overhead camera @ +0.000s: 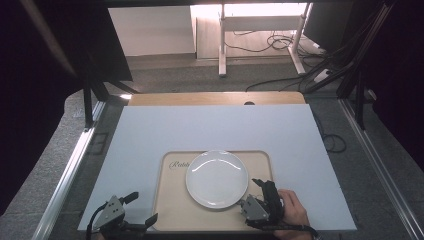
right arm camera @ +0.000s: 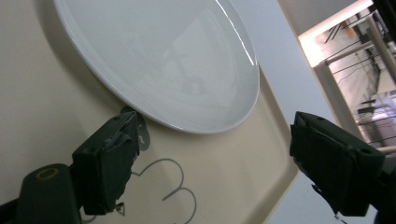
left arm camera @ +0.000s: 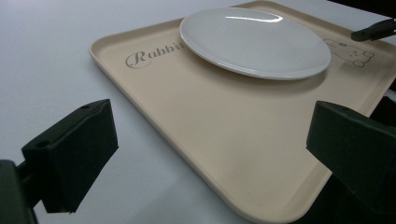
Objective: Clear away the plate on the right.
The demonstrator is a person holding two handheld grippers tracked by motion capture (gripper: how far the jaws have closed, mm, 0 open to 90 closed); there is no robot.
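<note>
White plate (overhead camera: 217, 178) on beige tray (overhead camera: 172, 210), right tool (overhead camera: 260, 192) wide open beside it, left tool (overhead camera: 142, 207) open, both empty-jawed.

The high view is dim and dark at both sides; bright light spills from the room beyond the table (overhead camera: 150, 135). The plate (overhead camera: 217, 178) carries soft white glare streaks in all views. Both gripper views are evenly lit and sharp on the tray (left arm camera: 224, 140), with near jaws slightly soft
</note>
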